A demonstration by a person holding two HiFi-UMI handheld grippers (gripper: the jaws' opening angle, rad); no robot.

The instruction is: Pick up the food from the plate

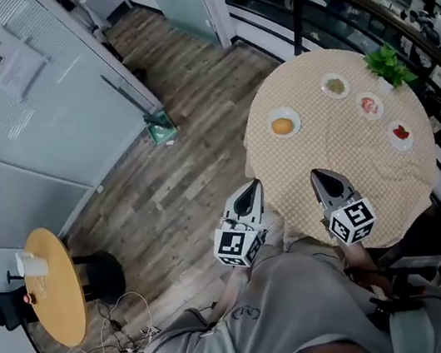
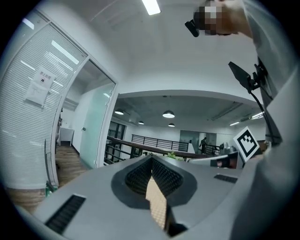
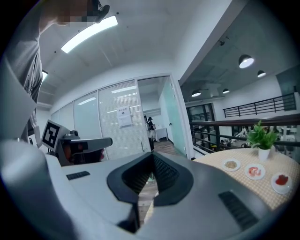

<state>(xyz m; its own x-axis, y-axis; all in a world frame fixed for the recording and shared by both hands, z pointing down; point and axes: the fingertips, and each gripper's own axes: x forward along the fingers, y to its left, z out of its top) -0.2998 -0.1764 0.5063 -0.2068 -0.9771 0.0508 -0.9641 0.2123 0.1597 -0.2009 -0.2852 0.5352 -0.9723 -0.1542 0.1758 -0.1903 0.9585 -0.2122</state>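
Underfoot, grey-brown wood-plank floor (image 1: 177,170). At upper right, large round table under beige checked cloth (image 1: 348,183). At lower left, small round wooden side table (image 1: 58,284), well apart from it.

Nearest the camera, grey left gripper (image 1: 252,185) over floor, just beside the cloth's edge; jaws pressed together, pinching nothing. Grey right gripper (image 1: 320,173) over the table's near edge; jaws likewise closed tip to tip, empty.

At far rim, small green potted plant (image 1: 387,64).

Across the cloth, an arc of small white plates:
- leftmost plate (image 1: 271,123): round orange food (image 1: 283,126)
- second plate (image 1: 334,75): greenish-brown food (image 1: 336,87)
- third plate (image 1: 367,95): pink food (image 1: 369,106)
- fourth plate (image 1: 394,141): red food (image 1: 401,132)

All food on plates, well apart from both grippers.
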